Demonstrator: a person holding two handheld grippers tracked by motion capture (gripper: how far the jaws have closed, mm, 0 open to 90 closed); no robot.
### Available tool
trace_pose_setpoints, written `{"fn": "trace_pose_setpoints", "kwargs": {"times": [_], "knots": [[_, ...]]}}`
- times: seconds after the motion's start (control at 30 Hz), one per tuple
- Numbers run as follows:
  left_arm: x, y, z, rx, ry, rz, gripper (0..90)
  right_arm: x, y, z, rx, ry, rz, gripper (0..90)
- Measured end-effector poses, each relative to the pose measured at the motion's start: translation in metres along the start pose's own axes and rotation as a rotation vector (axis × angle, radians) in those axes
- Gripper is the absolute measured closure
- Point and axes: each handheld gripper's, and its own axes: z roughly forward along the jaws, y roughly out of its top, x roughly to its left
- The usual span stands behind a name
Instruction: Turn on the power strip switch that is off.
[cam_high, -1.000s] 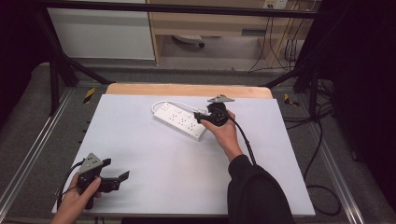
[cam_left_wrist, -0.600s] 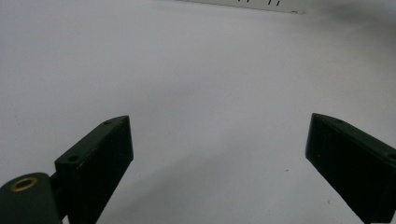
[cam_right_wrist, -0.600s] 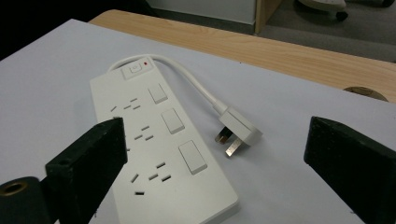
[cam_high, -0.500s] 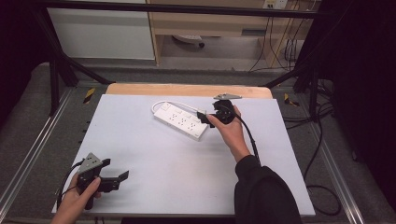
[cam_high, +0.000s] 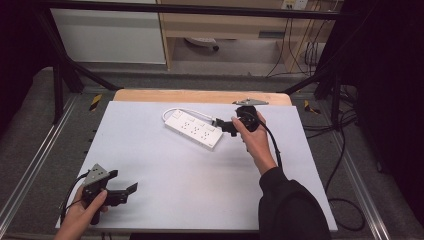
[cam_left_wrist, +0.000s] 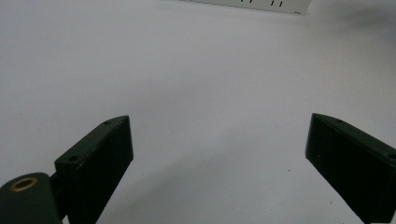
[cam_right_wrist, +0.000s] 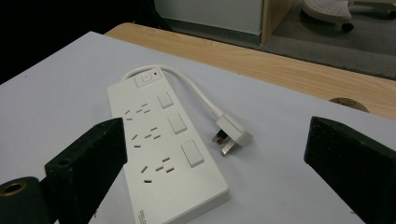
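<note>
1. Far on the bench (cam_high: 150, 150), a little right of centre, the strip (cam_high: 193, 129) lies flat and slantwise, sockets and switches up; its short white cord loops round the far end and the plug (cam_right_wrist: 231, 136) rests on the sheet just beside the strip's far-right side, pins toward it.
2. Right tool (cam_high: 227, 126) hangs just off the strip's near-right end, pointing left at it. Its jaws have just been opening and now stand spread wide, with nothing between them; in the right tool view the strip lies ahead and below the gap, apart from both jaws.
3. Left tool (cam_high: 122, 192) rests at the near-left corner, well apart from the strip, jaws spread and empty over bare sheet; the strip's edge shows far off at the top of its view.
4. Risk, as I judge it: the strip is broad and smooth, so a pinch across its width could slip off or skate it over the sheet, since the other tool is too far off to steady it.
5. Risk: a grab at the plug could close on the pins or the cord's bend instead of the body, and a pull there would drag or swing the light strip round.
6. Risk: coming in low, a jaw tip could nudge the strip's corner before the jaws straddle anything.
</note>
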Motion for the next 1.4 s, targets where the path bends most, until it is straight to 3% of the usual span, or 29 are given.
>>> {"fn": "trace_pose_setpoints", "kwargs": {"times": [0.57, 1.0, 1.13, 1.4], "knots": [[0.001, 0.000, -0.001, -0.002, 0.003, -0.006, 7.5, -0.010, 0.003, -0.021, -0.030, -0.007, 0.000, 6.3], [0.001, -0.001, -0.001, 0.001, 0.010, -0.009, 7.5, -0.019, 0.000, -0.055, -0.052, -0.010, -0.010, 4.1], [0.002, 0.000, -0.001, -0.006, 0.010, -0.014, 7.5, -0.018, -0.003, -0.067, -0.053, -0.027, -0.040, 3.7], [0.003, -0.001, -0.002, -0.007, 0.019, -0.021, 7.5, -0.019, -0.013, -0.089, -0.078, -0.035, -0.047, 3.1]]}}
